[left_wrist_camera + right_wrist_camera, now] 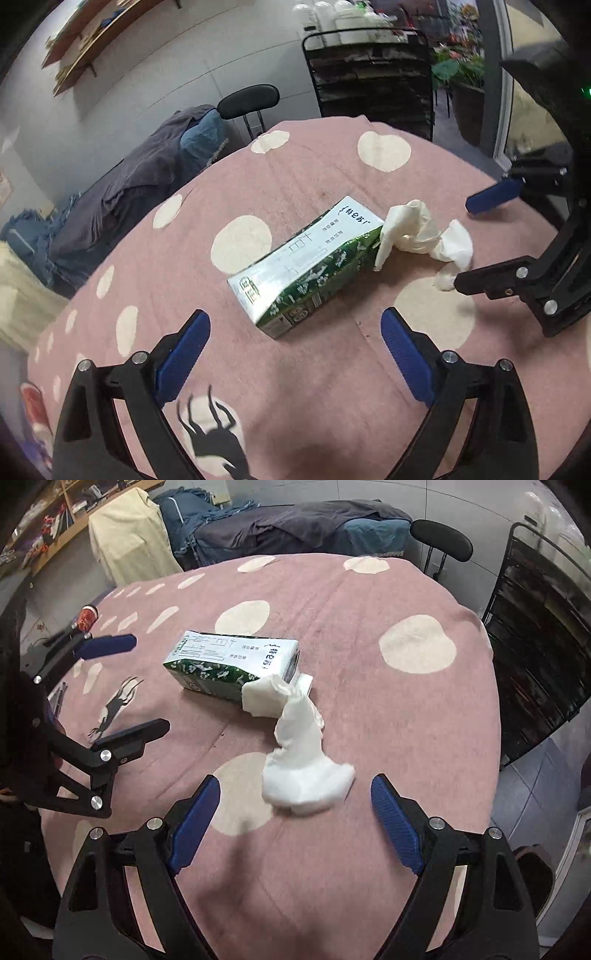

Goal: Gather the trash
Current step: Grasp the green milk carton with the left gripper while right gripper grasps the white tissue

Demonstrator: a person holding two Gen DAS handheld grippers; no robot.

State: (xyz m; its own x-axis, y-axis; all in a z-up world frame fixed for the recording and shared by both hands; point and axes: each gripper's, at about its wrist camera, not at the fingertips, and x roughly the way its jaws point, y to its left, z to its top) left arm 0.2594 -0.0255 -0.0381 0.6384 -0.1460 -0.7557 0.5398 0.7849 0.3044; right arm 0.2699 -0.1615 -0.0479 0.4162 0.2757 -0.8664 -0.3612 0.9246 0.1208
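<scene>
Two pieces of trash are seen on the tabletop [369,709], which is covered with a pink cloth with cream spots. A green-and-white carton [306,266] lies on its side near the middle. A crumpled white tissue [299,753] touches the carton's end and trails toward the right gripper [295,812].

The right gripper is held wide, with nothing between its blue pads [195,823]; the tissue's nearer lump sits just ahead of them, roughly centred. The left gripper [295,350] is likewise spread wide and empty, aimed at the carton's near end.

Step judged in hand: approach, no item grasped yet. No bin or bag can be made out in either view.

Next move, as judged: the right gripper would be lowered over the tissue lump and closed. The tissue is soft, so a low, deep bite is called for; a shallow pinch might catch only a fold. The carton could be nudged, since the tissue rests against it.
</scene>
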